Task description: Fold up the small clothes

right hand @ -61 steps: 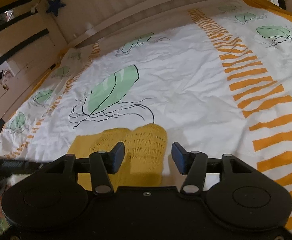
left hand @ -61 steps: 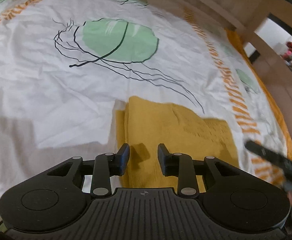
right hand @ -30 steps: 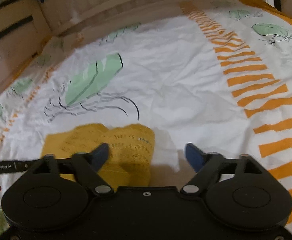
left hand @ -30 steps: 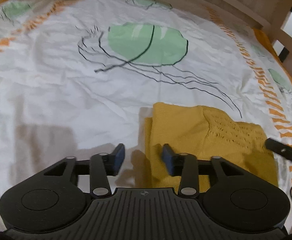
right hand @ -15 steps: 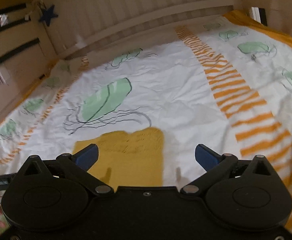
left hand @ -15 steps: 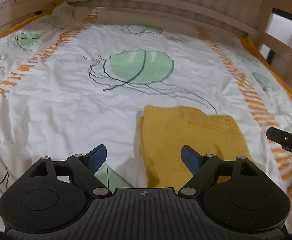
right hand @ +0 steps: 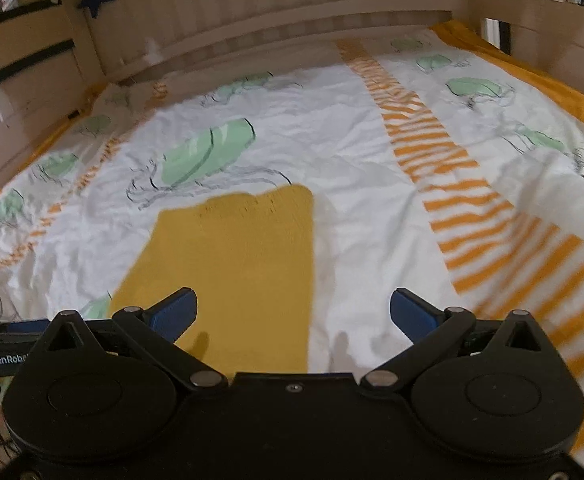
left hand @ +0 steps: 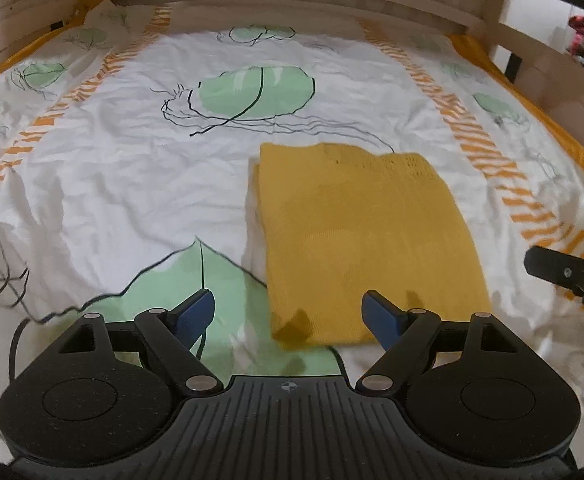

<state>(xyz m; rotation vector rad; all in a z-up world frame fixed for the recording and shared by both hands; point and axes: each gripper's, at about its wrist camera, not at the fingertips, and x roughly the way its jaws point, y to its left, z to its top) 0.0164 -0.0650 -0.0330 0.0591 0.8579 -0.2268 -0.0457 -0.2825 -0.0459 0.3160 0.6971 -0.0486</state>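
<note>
garment (left hand: pixel 367 236): yellow knit, matt, openwork at top | bedsheet (left hand: pixel 132 184): printed cloth, creased, matt | bed frame (right hand: pixel 292 4): pale slatted wood | left gripper (left hand: pixel 288 314): matt black plastic, ribbed

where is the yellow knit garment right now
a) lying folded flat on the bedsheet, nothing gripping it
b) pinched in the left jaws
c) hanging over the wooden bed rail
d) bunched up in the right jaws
a: the yellow knit garment lies as a flat rectangle on the bedsheet, while the left gripper and right gripper both stand open above it with nothing between the jaws.
</note>
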